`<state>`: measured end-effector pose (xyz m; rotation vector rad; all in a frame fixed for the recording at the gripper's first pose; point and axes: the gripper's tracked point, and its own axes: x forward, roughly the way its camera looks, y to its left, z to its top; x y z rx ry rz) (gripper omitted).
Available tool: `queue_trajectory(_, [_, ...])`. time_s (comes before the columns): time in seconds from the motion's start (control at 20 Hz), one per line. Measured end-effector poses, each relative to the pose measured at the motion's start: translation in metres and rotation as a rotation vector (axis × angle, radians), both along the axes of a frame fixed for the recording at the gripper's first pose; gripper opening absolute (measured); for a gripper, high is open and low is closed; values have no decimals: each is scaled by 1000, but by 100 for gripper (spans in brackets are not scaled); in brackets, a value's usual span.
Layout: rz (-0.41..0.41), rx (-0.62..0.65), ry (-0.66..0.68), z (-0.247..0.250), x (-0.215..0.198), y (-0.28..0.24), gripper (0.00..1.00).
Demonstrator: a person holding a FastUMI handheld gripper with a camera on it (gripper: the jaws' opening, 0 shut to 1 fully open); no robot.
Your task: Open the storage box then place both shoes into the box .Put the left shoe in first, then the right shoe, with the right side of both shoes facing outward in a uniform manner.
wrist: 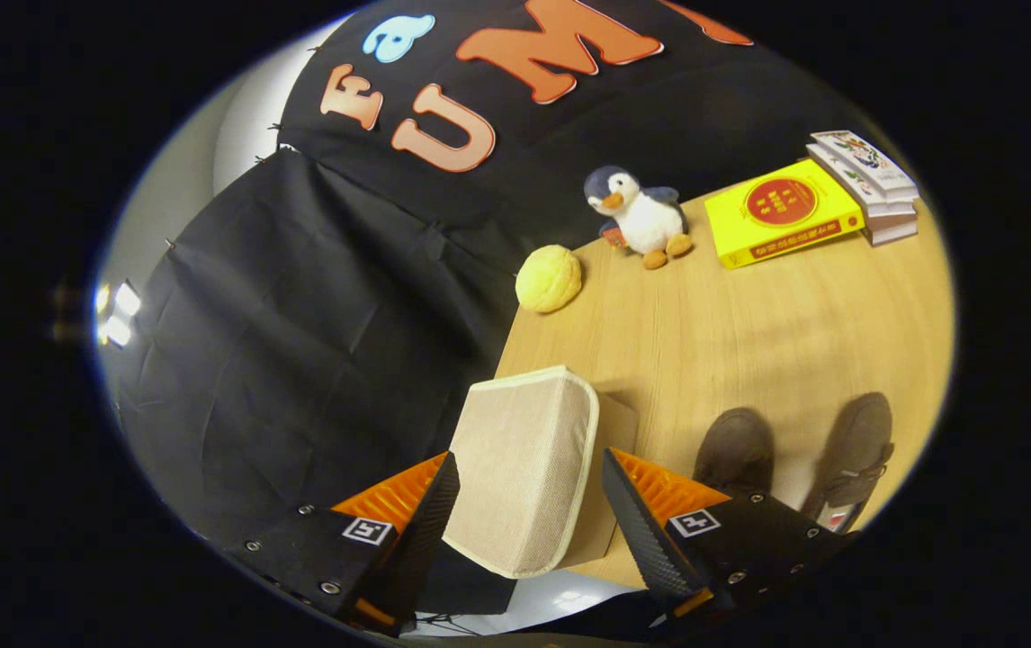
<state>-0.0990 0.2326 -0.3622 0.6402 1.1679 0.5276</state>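
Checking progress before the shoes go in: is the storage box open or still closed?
Cannot tell for sure: the storage box, between the spread fingers, shows only a beige fabric panel. Both shoes sit outside on the table.

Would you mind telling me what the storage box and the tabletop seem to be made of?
The storage box, between the open tongs, looks like beige woven fabric, matte, with a lighter stitched trim. The tabletop looks like light wood or wood-grain laminate, smooth, with a faint sheen.

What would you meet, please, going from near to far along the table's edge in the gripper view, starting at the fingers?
Gripper, its fingers open either side of the storage box → yellow ball → toy penguin. The shoes lie off to the side, level with the box.
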Motion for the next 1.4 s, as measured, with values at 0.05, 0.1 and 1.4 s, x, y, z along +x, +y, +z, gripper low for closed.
queue_trajectory(0.05, [12,15,27,-9,-4,7,96])
queue_trajectory(0.1, [22,24,54,-19,-6,13,96])
queue_trajectory(1.4, [50,381,216,-1,-41,60,75])
